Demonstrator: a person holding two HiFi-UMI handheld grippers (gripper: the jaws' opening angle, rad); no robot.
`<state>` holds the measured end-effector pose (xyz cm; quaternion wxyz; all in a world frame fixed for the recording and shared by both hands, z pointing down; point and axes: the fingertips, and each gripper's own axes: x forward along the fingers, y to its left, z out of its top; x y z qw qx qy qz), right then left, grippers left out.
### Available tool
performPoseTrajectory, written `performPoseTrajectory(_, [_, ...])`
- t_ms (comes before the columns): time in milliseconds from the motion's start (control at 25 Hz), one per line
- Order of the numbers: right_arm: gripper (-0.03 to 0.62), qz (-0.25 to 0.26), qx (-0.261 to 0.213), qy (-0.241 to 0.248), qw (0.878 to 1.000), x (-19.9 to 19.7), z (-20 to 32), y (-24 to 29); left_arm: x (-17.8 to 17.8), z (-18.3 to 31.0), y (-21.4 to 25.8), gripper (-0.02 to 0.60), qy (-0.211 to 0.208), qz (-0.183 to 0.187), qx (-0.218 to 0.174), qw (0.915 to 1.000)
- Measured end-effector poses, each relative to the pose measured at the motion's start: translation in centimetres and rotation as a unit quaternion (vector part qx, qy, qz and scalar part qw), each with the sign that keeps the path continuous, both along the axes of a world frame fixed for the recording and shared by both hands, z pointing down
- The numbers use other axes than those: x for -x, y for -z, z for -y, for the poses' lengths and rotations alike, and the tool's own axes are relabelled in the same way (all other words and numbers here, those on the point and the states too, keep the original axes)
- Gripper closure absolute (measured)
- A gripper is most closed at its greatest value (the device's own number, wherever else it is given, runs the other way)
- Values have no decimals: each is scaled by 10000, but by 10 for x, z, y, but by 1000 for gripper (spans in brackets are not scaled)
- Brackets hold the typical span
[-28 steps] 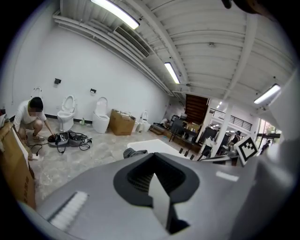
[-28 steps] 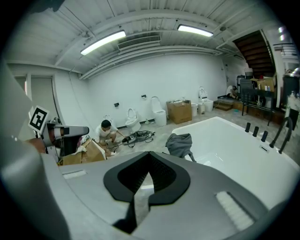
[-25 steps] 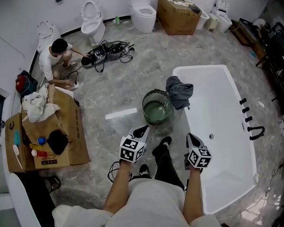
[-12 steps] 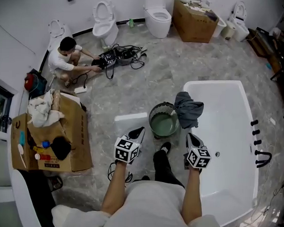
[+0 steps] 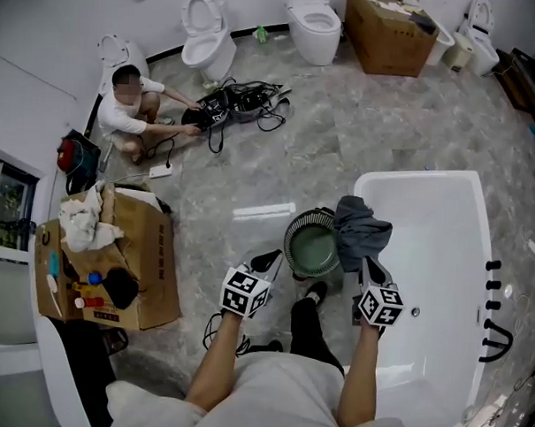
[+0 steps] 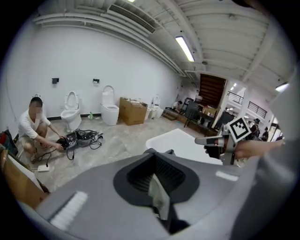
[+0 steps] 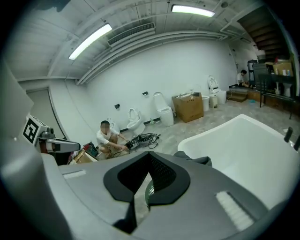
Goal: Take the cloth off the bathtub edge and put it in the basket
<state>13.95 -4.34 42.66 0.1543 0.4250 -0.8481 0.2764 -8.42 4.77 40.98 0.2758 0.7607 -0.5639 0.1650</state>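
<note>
Head view is showing me the grey cloth (image 5: 362, 232) hanging over the bathtub (image 5: 428, 177) edge, just beside the green basket (image 5: 312, 247) on the floor. I am holding the left gripper (image 5: 267, 261) and right gripper (image 5: 372, 271) with jaws pressed together, pinching nothing.

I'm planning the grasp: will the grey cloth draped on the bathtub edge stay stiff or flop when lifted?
Probably floppy: the cloth lies crumpled in soft folds over the bathtub rim, so it should sag from a single pinch. It looks thin, hence likely light. A trailing end might catch the basket standing right beside it.
</note>
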Motion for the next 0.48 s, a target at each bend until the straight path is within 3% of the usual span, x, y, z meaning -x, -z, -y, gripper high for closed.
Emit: performPoseTrajectory(480, [592,-201,726,-300,9967,-34,63,-95,-48,93,-79,523,-704,-99,642,9954])
